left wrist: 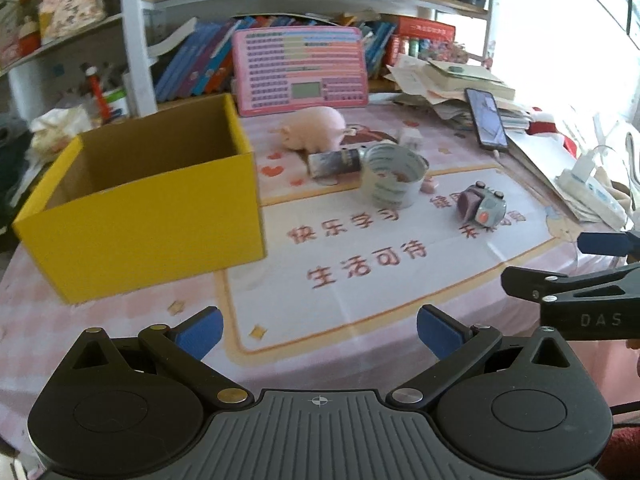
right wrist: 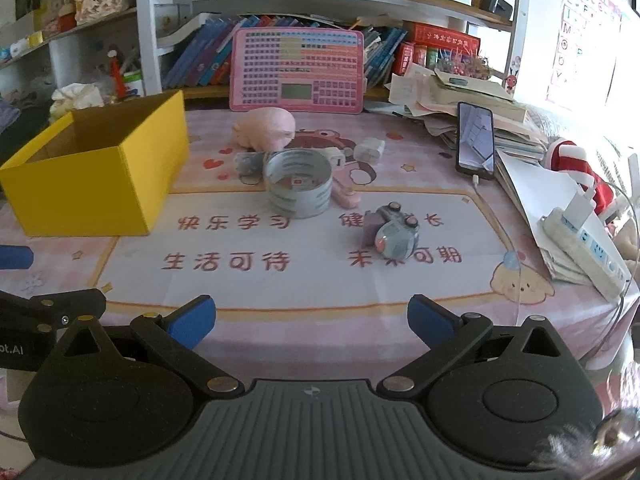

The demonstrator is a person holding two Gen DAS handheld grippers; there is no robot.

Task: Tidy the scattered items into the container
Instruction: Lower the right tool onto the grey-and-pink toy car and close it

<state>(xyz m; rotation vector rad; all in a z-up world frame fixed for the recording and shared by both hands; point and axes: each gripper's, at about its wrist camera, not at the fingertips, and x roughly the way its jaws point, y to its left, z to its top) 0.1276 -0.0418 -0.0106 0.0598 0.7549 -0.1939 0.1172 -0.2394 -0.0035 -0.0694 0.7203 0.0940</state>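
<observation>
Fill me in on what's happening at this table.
A person holds a gripper in each hand over the table; the left gripper and right gripper are both open and empty. The yellow box holds nothing visible. The pink pig, tape roll, toy car and white charger all lie on the mat.

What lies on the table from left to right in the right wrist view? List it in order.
Yellow cardboard box → roll of tape → grey toy car → smartphone → white power strip.
</observation>
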